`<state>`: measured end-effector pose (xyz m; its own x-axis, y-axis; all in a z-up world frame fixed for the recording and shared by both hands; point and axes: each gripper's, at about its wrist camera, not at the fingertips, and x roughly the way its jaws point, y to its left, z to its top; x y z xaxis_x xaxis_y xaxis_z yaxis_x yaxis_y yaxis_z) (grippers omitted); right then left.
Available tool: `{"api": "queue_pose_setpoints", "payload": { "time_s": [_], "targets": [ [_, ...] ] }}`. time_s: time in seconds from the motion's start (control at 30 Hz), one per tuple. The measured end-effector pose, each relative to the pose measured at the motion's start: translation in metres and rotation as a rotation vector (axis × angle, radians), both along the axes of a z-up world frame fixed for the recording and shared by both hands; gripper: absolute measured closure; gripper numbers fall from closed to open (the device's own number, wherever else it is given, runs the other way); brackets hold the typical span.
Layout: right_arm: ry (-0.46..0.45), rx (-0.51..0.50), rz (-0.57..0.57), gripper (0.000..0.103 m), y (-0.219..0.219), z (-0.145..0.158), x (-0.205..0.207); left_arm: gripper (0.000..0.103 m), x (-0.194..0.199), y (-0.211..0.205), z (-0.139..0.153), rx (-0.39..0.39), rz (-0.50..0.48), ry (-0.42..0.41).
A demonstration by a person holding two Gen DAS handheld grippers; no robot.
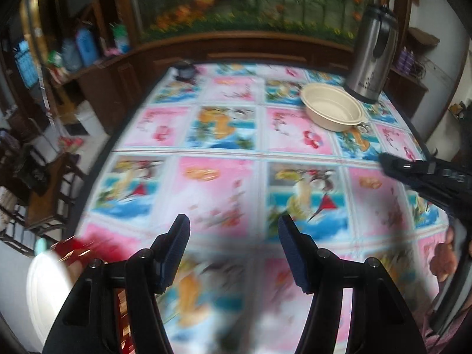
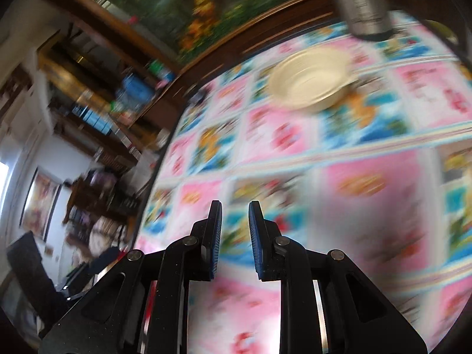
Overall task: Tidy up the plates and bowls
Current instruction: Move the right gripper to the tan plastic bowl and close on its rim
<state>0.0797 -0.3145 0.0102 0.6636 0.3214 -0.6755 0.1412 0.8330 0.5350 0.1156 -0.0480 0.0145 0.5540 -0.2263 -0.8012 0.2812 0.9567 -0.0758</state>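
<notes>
Plate [image 1: 44, 289]: white, at the near left table [image 1: 224, 183] edge, blurred, apart from the bowls.
Left gripper [image 1: 234, 230]: jaws apart, empty.
Bowls [image 1: 333, 106]: nested, far right, mouths up, round, beside the flask [image 1: 373, 53].
Right gripper [image 2: 235, 215]: jaws narrowly apart, empty.
Progress: bowls look stacked; plate seemingly left.

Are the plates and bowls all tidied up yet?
Not yet. Done: nothing I can see stacked. In hand: nothing; the left gripper is open and empty, and the right gripper is empty with its fingers close together. Left: the cream bowl sits alone by the flask, and a white plate shows at the edge.
</notes>
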Motion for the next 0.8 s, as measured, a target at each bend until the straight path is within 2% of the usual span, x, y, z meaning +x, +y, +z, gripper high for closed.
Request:
{"api": "queue_pose_setpoints", "payload": {
  "time_s": [0.13, 0.33, 0.53, 0.67, 0.8],
  "targets": [
    [0.0, 0.027, -0.144, 0.085, -0.078, 0.008, 0.006, 0.041, 0.04, -0.031, -0.005, 0.022, 0.003, 0.025],
    [0.006, 0.08, -0.252, 0.085, -0.148, 0.013, 0.03, 0.041, 0.086, -0.064, 0.002, 0.032, 0.016, 0.041],
    [0.016, 0.122, -0.224, 0.085, -0.151, 0.008, 0.08, 0.041, 0.137, -0.088, 0.011, -0.002, 0.08, 0.06],
    [0.04, 0.093, -0.229, 0.085, -0.139, -0.007, 0.108, 0.04, 0.167, -0.097, -0.006, -0.036, 0.128, 0.118],
    [0.022, 0.119, -0.249, 0.085, -0.142, -0.02, 0.12, 0.04, 0.174, -0.112, -0.015, -0.059, 0.114, 0.105]
  ]
}}
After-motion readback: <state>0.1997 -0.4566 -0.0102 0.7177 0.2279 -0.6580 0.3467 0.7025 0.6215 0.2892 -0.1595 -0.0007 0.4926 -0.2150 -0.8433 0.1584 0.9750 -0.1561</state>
